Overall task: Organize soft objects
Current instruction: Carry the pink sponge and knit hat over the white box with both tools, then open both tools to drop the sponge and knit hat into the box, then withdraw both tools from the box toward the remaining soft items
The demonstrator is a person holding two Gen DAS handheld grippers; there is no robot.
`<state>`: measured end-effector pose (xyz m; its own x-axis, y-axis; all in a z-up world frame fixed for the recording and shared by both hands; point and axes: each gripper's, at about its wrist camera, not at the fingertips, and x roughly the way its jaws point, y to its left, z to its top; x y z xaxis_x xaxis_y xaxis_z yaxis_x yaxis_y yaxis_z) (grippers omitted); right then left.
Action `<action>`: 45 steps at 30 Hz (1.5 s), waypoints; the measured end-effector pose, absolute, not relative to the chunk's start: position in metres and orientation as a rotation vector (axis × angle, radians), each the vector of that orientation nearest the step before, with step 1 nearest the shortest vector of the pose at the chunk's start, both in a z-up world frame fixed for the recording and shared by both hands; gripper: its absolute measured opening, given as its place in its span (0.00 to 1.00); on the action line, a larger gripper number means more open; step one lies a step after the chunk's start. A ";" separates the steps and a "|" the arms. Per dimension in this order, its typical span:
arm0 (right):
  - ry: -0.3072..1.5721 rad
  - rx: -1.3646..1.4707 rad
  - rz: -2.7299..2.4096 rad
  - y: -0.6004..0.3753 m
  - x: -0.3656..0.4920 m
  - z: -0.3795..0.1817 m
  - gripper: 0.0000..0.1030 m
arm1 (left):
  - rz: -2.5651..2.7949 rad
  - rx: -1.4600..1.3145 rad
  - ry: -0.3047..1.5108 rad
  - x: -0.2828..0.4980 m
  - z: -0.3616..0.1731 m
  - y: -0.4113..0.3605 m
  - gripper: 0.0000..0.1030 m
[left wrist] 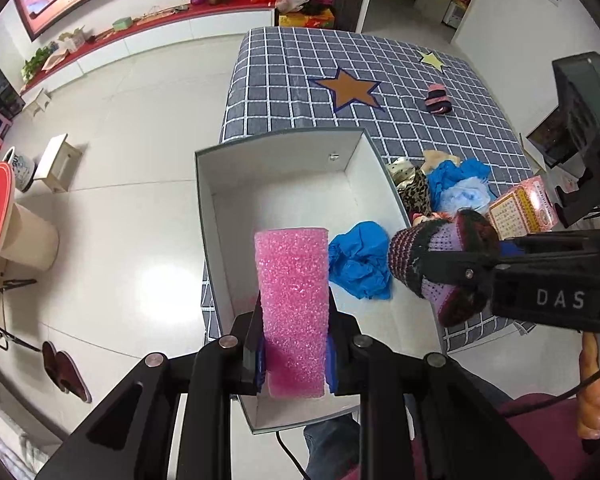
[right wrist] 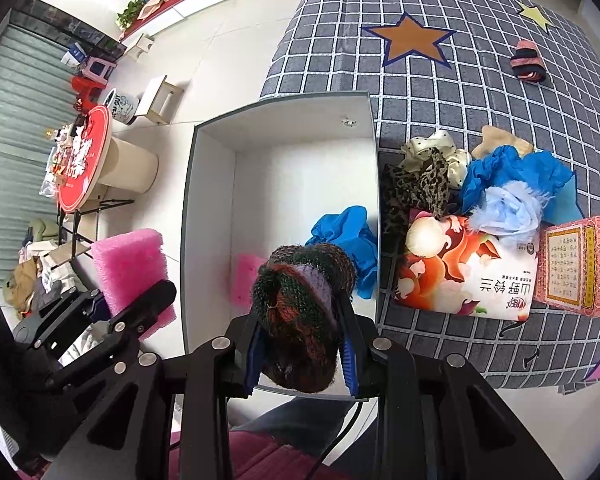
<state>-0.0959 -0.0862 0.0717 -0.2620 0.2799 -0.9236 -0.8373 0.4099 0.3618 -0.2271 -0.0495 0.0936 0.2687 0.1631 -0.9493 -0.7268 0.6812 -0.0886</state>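
Observation:
My left gripper (left wrist: 295, 308) is shut on an upright pink sponge (left wrist: 294, 280), held over the near left part of an open white box (left wrist: 220, 208). My right gripper (right wrist: 300, 314) is shut on a dark multicolour knitted roll (right wrist: 304, 304), held above the box's near right side. Seen from the left wrist, the knitted roll (left wrist: 432, 264) and the right gripper (left wrist: 464, 270) hang just right of the sponge. In the box (right wrist: 208, 200) lie a crumpled blue cloth (right wrist: 348, 240) and a second pink sponge (right wrist: 246, 280). The held pink sponge (right wrist: 128, 264) and left gripper (right wrist: 140, 308) show at the left.
The box sits on a grey checked cloth (right wrist: 440, 92) with star patches. Right of the box lie a leopard-print cloth (right wrist: 416, 192), blue cloths (right wrist: 512, 176), a tissue pack (right wrist: 468, 276) and a pink carton (right wrist: 580, 264). Another knitted roll (right wrist: 526, 62) lies farther back. Left is tiled floor with a red round table (right wrist: 84, 160).

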 end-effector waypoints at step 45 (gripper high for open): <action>1.365 -0.137 0.727 -0.219 0.076 0.130 1.00 | 0.358 -0.339 1.207 -0.059 0.092 -0.080 1.00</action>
<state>0.0762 -0.2186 0.1297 0.0256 0.3923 -0.9195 -0.5444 0.7769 0.3164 -0.0595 -0.0803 0.0920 0.3132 0.0880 -0.9456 -0.4422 0.8947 -0.0632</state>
